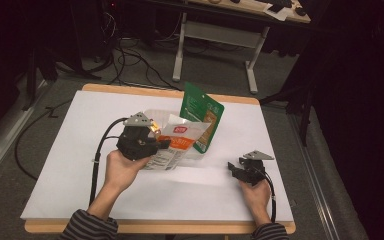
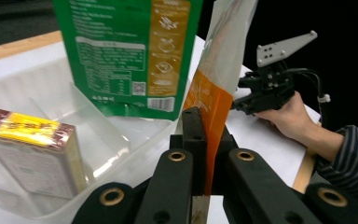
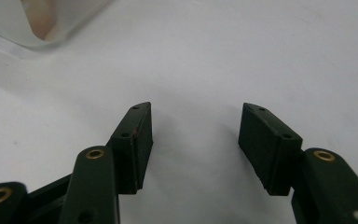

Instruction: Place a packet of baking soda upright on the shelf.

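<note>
The left gripper (image 1: 141,140) has its jaws clamped on the edge of an orange-and-white snack pouch (image 1: 177,142), which hangs just over the near rim of a clear plastic bin (image 1: 156,116) at the middle of the table (image 1: 80,150). In the left gripper view the jaws pinch the orange pouch (image 2: 214,100) by a thin seam, so it stands nearly on edge between them; a grip that low on a flat seam looks chosen to let the pouch slide down into the bin without folding.

Inside the clear bin (image 2: 98,135) a green pouch (image 2: 126,51) leans upright against the far side, and a small boxed pack with a yellow label (image 2: 32,156) lies toward the left. That leaves open room on the near side, which I take to be where the orange pouch is meant to go.

The right gripper (image 1: 245,170) rests low on the table, well to the right of the bin and apart from everything. Its jaws stand wide with nothing between them, bare white table (image 3: 196,70) beyond. Held there, it keeps out of the left hand's way, and could steady the bin if it shifts.
</note>
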Tool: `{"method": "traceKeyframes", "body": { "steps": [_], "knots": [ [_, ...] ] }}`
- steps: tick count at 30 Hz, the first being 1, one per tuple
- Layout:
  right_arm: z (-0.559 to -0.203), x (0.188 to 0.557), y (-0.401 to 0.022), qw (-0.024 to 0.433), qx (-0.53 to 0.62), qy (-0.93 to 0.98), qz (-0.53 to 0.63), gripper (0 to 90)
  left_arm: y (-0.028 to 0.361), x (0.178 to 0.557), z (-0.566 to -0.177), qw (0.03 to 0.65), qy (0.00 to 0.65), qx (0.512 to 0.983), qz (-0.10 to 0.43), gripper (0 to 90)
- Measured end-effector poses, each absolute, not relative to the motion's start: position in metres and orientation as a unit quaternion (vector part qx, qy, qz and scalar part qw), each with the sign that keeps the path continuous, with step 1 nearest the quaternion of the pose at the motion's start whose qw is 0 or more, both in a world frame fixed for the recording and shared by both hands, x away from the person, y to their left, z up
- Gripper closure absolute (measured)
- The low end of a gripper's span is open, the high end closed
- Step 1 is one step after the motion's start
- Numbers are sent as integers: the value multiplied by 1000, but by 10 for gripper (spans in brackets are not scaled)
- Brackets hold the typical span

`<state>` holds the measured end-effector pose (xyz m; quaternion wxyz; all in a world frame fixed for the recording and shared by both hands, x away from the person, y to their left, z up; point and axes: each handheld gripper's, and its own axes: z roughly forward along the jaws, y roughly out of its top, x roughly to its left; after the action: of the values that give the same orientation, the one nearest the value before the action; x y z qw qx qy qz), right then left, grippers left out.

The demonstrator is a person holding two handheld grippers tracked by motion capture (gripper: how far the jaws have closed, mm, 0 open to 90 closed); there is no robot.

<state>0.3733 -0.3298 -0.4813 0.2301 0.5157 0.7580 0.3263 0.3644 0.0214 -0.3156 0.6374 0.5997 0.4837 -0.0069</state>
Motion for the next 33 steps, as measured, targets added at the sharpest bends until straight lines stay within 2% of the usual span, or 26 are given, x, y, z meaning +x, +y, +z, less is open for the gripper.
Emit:
{"method": "traceKeyframes", "body": {
  "steps": [19,33],
  "knots": [
    [-481,373,-330,230,516,758,326,450,14,389,-296,640,505,578,36,900],
    [-481,373,-330,229,517,758,327,449,3,409,-301,634,523,564,82,900]
  ]
}}
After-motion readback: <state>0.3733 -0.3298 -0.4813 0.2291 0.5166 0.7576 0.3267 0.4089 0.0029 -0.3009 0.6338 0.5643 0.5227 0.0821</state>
